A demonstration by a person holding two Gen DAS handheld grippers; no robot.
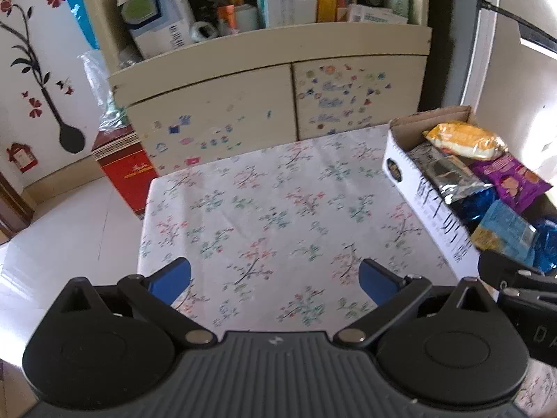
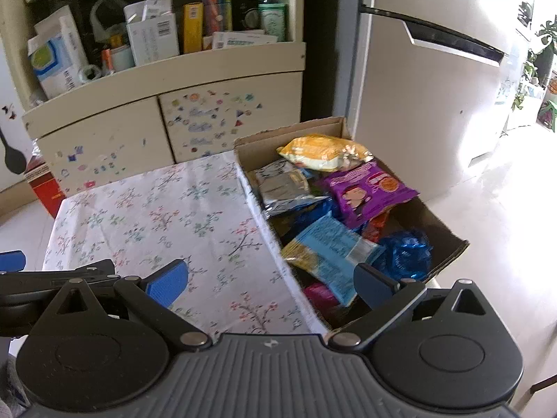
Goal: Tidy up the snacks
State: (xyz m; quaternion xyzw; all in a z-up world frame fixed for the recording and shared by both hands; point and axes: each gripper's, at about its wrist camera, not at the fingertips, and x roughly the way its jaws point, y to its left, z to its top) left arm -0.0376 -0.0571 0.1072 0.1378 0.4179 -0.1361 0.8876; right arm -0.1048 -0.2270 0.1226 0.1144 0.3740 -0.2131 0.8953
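A cardboard box (image 2: 250,146) stands on the right side of a table with a floral cloth (image 1: 271,202). Inside lie several snack packets: a yellow one (image 2: 323,151) at the far end, a silver one (image 2: 283,186), a purple one (image 2: 369,191), a light blue one (image 2: 330,247) and a shiny dark blue one (image 2: 405,254). My left gripper (image 1: 275,280) is open over the bare cloth, nothing between its blue pads. My right gripper (image 2: 271,285) is open above the box's near left wall, holding nothing. The box (image 1: 421,188) also shows in the left wrist view.
A cream cabinet (image 1: 243,104) with stickered doors stands behind the table, its shelf crowded with boxes and bottles. A red box (image 1: 128,174) sits on the floor at the left. A white fridge (image 2: 435,104) stands to the right of the box.
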